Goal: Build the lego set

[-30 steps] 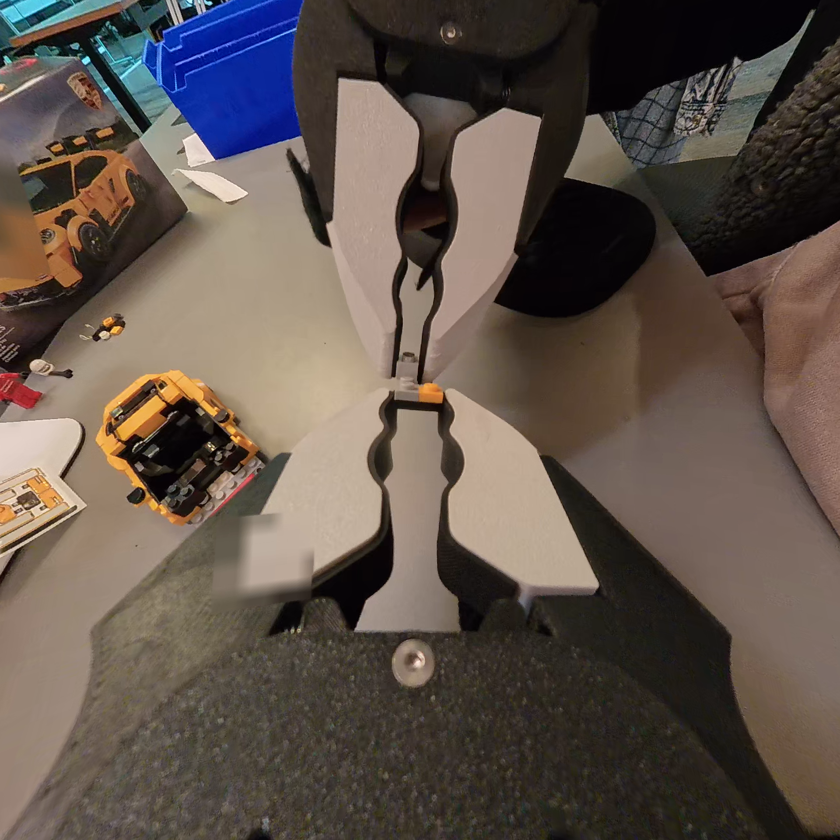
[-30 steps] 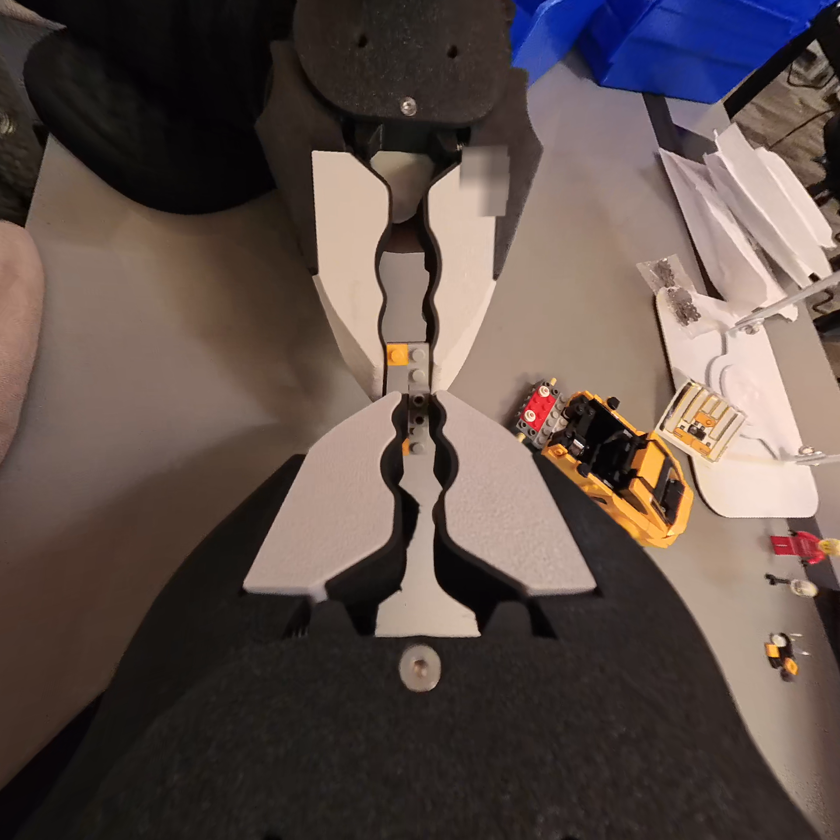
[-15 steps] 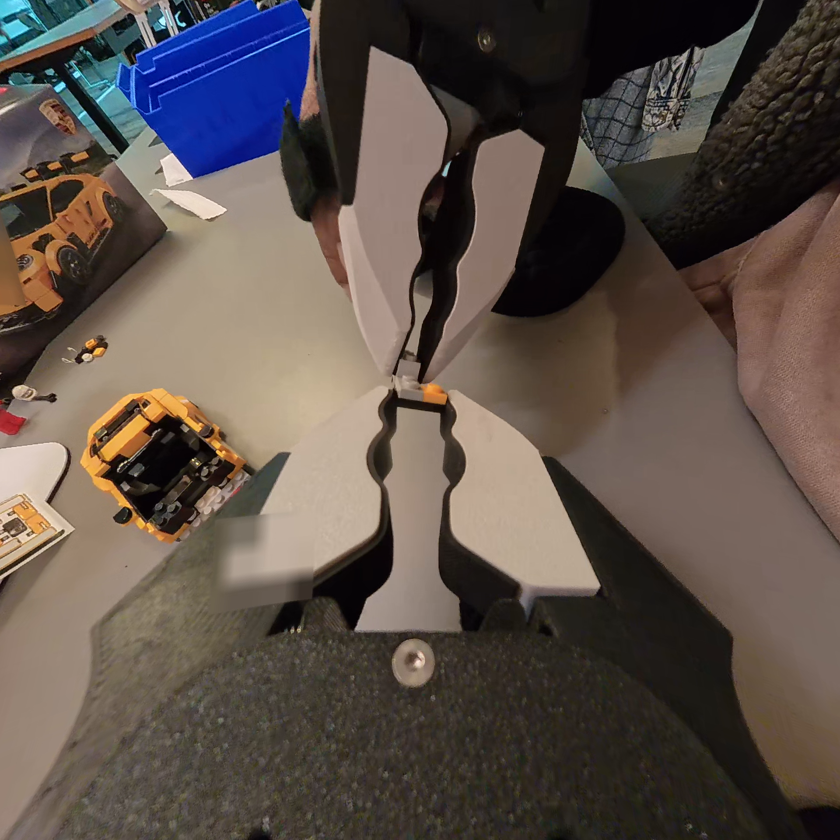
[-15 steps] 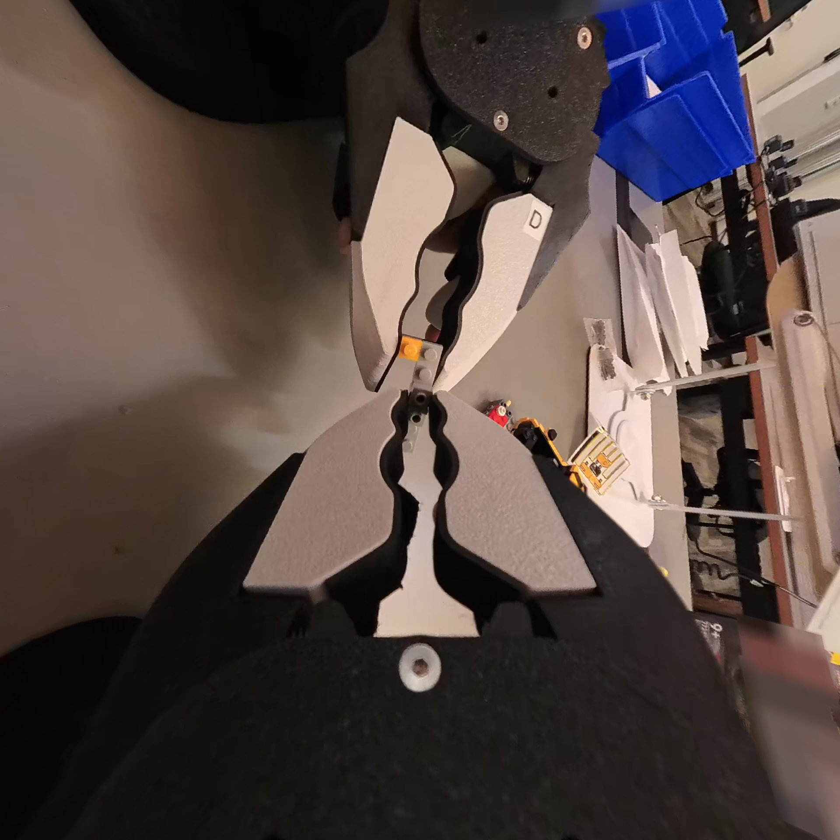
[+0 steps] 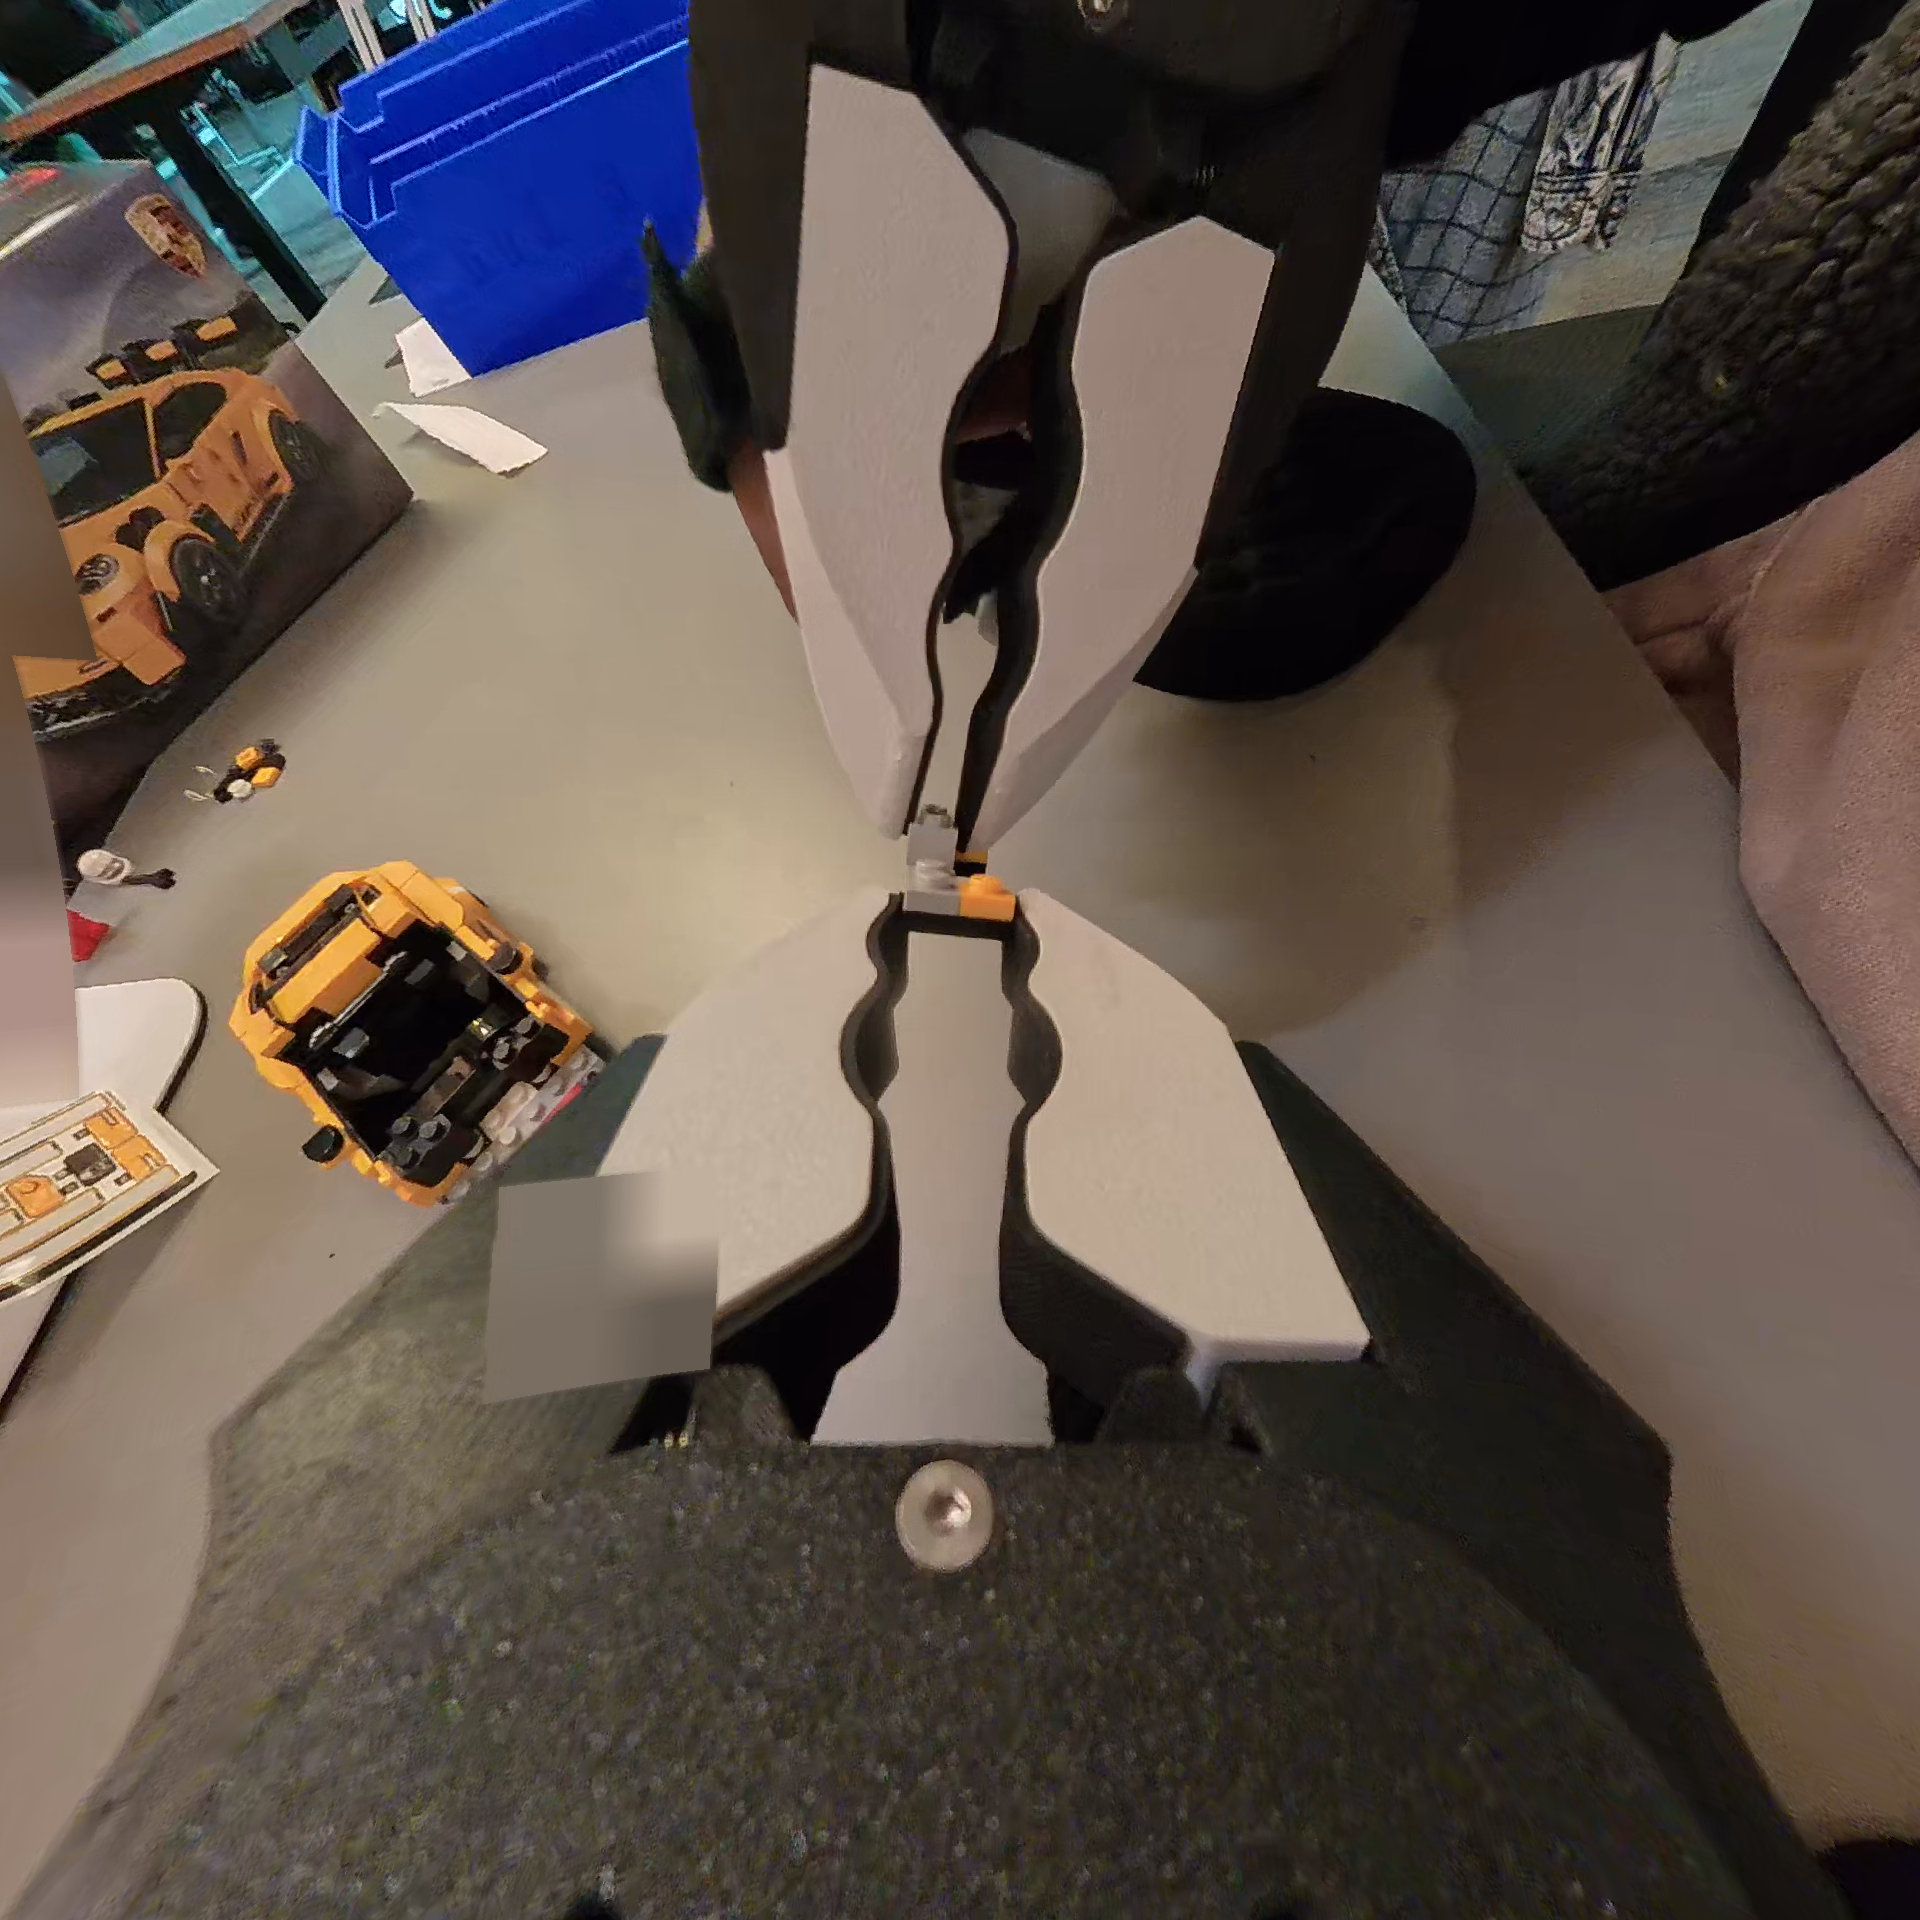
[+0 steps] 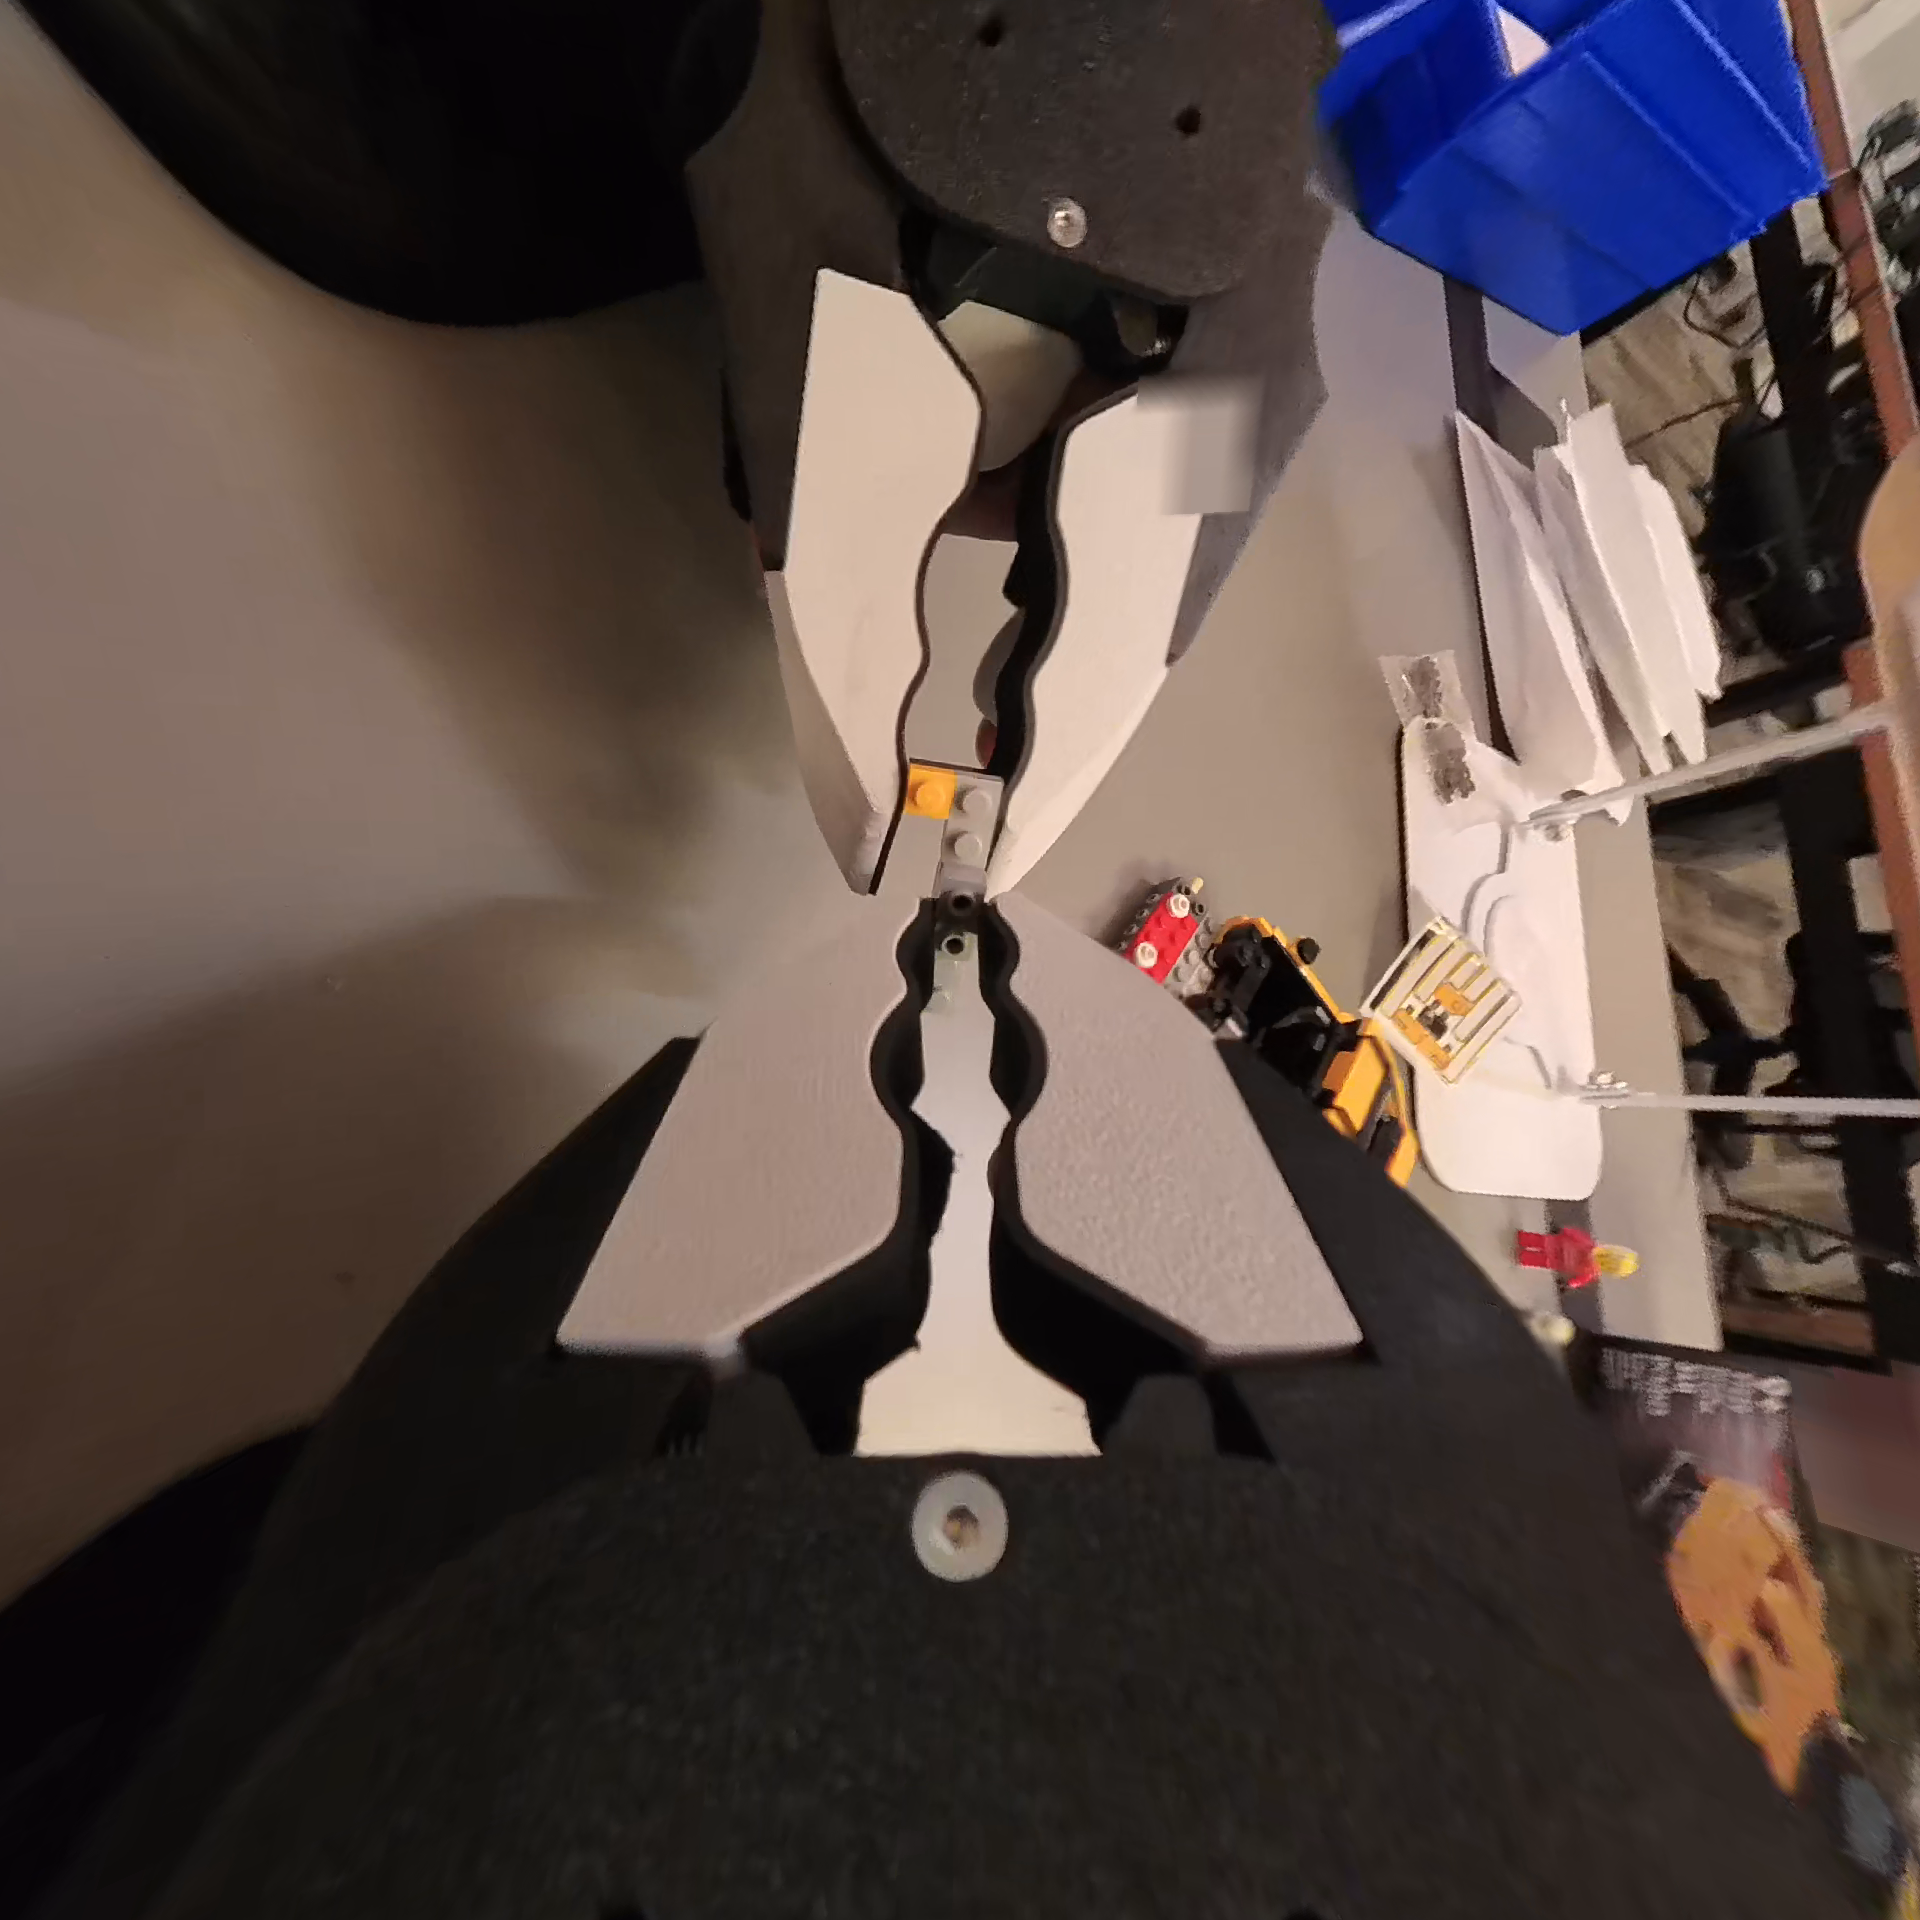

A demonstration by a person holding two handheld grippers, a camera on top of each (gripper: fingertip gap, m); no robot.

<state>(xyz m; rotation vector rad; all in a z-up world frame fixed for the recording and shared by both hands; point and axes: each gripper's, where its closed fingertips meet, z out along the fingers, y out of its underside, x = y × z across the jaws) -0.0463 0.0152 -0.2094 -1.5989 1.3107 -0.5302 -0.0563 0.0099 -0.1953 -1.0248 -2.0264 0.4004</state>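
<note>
Left wrist view: both tools (image 5: 956, 902) (image 6: 958, 914) stay clenched on bricks (image 5: 958, 891), right tool now tilted less

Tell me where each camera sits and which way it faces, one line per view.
Left wrist view: rides the left gripper, looking along its fingers at the grey and orange plate it grips, with the right gripper opposite.
Right wrist view: rides the right gripper, facing the left gripper head-on; it pinches a small grey piece.
Both share: the orange car, the blue bins, the grey table.
</note>
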